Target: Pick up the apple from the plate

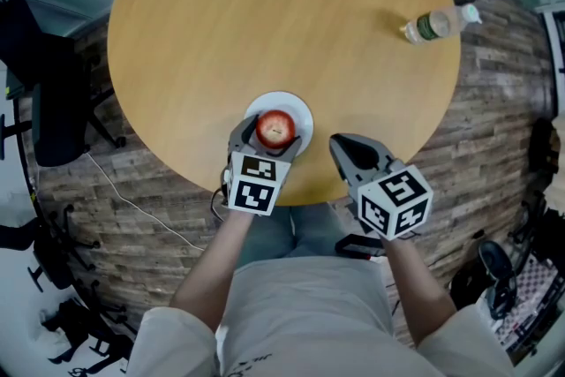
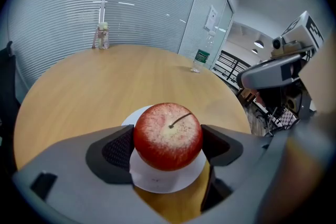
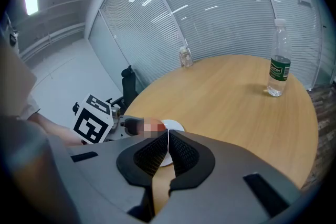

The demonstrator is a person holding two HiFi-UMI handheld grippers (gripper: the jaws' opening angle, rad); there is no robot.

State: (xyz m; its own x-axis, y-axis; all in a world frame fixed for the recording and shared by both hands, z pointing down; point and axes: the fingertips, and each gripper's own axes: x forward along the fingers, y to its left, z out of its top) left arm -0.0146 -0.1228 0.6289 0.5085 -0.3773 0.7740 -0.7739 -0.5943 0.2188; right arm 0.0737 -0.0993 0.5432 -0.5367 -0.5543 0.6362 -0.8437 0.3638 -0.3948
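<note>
Left tool (image 2: 168, 139) clamped tight; right tool (image 3: 168, 147) closed.

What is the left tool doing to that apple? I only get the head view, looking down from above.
Observer: The left gripper view shows the left gripper with one pad of its jaws against each side of the apple.
Operator: Is the other tool holding anything?
Observer: No. In the right gripper view the right gripper has its jaws closed together with nothing between them.
Operator: Is the water bottle the only other thing on the table?
Observer: No. A small clear bottle stands at the far edge, outside your picture.
</note>
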